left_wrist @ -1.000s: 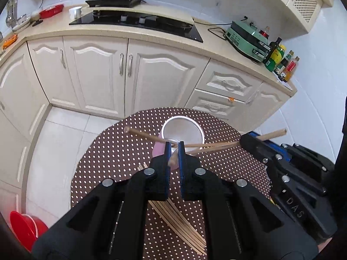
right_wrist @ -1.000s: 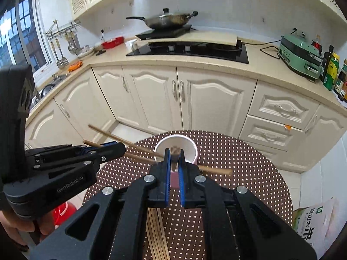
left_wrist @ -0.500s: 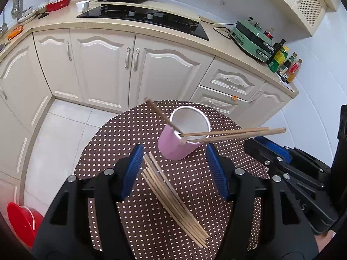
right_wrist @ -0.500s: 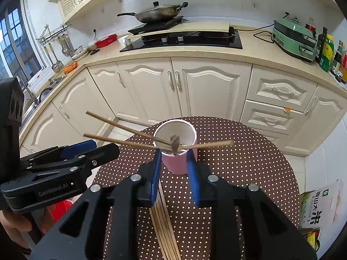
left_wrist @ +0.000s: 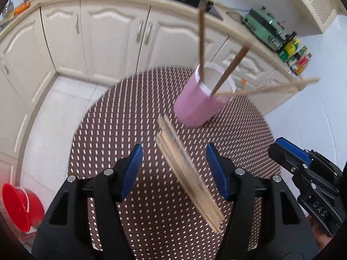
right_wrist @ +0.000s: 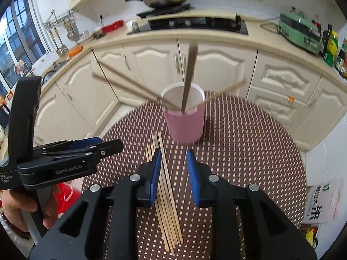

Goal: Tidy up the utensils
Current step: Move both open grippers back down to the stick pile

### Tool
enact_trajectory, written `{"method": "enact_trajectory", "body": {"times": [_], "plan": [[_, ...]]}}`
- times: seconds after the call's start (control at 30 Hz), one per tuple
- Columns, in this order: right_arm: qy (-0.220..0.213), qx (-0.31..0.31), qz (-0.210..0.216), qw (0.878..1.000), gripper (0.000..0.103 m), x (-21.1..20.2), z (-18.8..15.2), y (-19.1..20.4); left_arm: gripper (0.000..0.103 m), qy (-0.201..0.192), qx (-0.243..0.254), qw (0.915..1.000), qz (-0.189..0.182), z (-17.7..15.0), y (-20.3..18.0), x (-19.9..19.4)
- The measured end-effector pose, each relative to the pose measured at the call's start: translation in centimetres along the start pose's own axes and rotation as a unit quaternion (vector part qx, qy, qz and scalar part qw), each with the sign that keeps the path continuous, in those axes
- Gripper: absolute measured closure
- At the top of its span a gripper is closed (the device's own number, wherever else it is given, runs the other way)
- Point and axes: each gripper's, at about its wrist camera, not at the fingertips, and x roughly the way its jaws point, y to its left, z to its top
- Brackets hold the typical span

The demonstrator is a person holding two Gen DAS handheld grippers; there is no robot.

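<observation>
A pink cup stands on the round brown dotted table, with several wooden chopsticks leaning out of it. The cup also shows in the right wrist view, with the chopsticks in it. A bundle of loose chopsticks lies flat on the table in front of the cup, also seen in the right wrist view. My left gripper is open and empty above the bundle. My right gripper is open and empty, just short of the cup, over the bundle.
Cream kitchen cabinets and a worktop with a hob and a green appliance lie behind the table. A red bowl sits on the floor at the left. A white bag lies to the right of the table.
Both grippers opened and let go of their chopsticks, which now stand in the cup. Both grippers pulled back from the cup toward the loose bundle.
</observation>
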Motion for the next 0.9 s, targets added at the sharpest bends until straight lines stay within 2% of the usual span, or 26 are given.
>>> {"method": "enact_trajectory", "body": {"times": [0.23,0.43,0.73,0.9], "plan": [[0.042,0.007,-0.002,0.999,0.080,2.6,-2.4,-0.8,0.042,0.080,0.007,0.9964,0.026,-2.6,-0.1,5.4],[0.065,0.024,-0.002,0.998,0.080,4.1,-3.6,-2.0,0.043,0.119,0.015,0.9918,0.044,-4.0,-0.9,8.7],[0.088,0.036,0.010,0.995,0.080,5.7,-4.0,-2.4,0.043,0.122,0.036,0.9887,0.079,-4.1,-1.9,10.0],[0.098,0.032,0.017,0.994,0.080,6.6,-3.7,-2.2,0.042,0.123,0.025,0.9878,0.092,-3.1,-2.3,10.8]]}}
